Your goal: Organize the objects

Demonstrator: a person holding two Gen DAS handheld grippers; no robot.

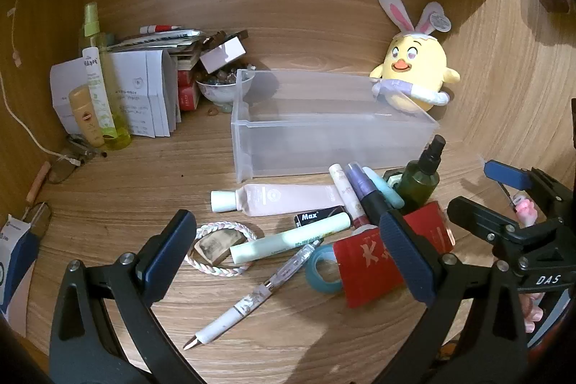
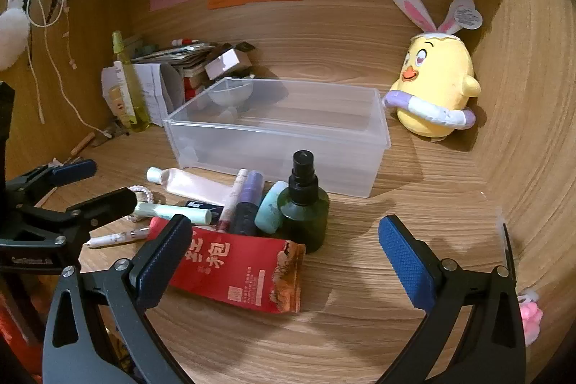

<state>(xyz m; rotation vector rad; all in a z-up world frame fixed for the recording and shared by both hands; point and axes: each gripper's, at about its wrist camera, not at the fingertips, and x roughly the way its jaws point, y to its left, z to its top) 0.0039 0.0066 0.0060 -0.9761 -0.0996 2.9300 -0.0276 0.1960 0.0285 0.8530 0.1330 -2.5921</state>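
1. At the far left of the bench [image 1: 118, 182], against the wooden wall, a tall yellow-green spray bottle [image 1: 104, 74] stands upright beside white paper boxes [image 1: 144, 92] and a small bowl [image 1: 223, 89] of beads.
2. The left gripper [image 1: 288, 251] hangs over the front clutter with its jaws spread wide and nothing between the pads.
3. Under it lie a braided hair tie [image 1: 219, 247] ringed around a small brown block, a white pen [image 1: 252, 297] pointing down-left, a pale green tube [image 1: 288, 236] and a teal ring [image 1: 324, 269].
4. A pink tube [image 1: 280, 200] with a white cap lies flat just in front of the clear plastic bin [image 2: 280, 128], which sits open and holds none of the loose items.
5. A red packet [image 2: 237, 272] lies flat near the front, touching a cluster of leaning tubes and a dark green spray bottle [image 2: 304, 204] that stands upright.
6. The right gripper [image 2: 284, 258] hovers over the packet's right end and bare wood, jaws fully apart and gripping nothing.
7. A yellow chick plush [image 2: 435, 78] with rabbit ears stands in the far right corner, just right of the bin.
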